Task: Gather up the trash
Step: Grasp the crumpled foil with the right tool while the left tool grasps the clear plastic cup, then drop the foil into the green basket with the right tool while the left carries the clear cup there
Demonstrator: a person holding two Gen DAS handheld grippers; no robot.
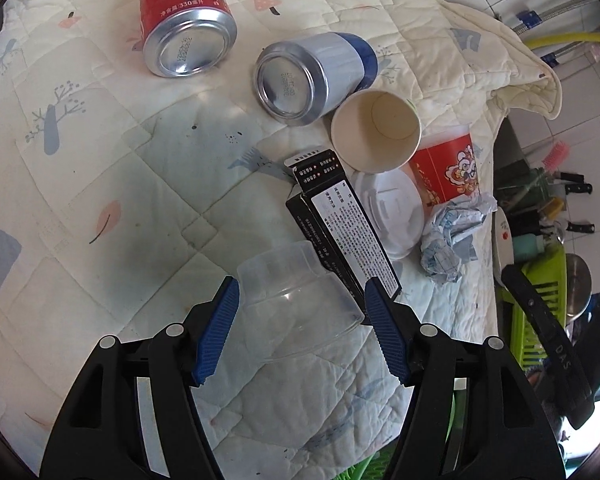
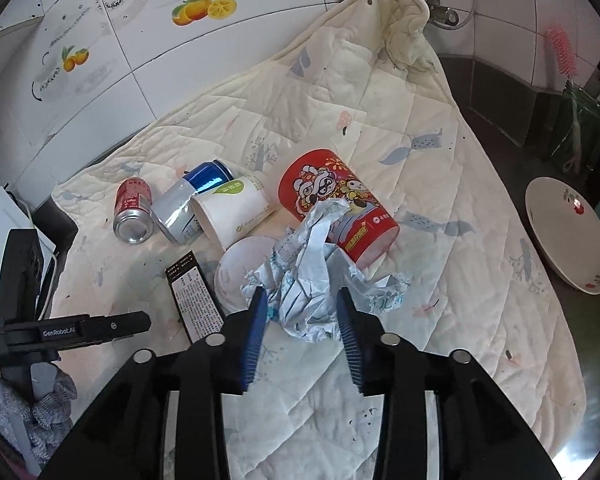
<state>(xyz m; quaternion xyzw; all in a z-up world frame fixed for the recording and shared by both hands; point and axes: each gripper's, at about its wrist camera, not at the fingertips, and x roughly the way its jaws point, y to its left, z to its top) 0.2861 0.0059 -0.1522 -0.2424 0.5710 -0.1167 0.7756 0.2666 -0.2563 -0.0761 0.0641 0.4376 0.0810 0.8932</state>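
left gripper (image 1: pixel 302 308) jaws apart around clear plastic cup (image 1: pixel 296 300), seen only in left view, right gripper (image 2: pixel 302 316) clamping crumpled paper (image 2: pixel 312 276), fruit tiles (image 2: pixel 202 8) only in right view

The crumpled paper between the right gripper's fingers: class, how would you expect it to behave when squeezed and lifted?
The crumpled paper looks thin and full of creases, so it will probably crush further rather than resist the right gripper. It is likely very light for its bulk. Loose flaps stick out toward the red cup, so an edge may drag or snag on lifting.
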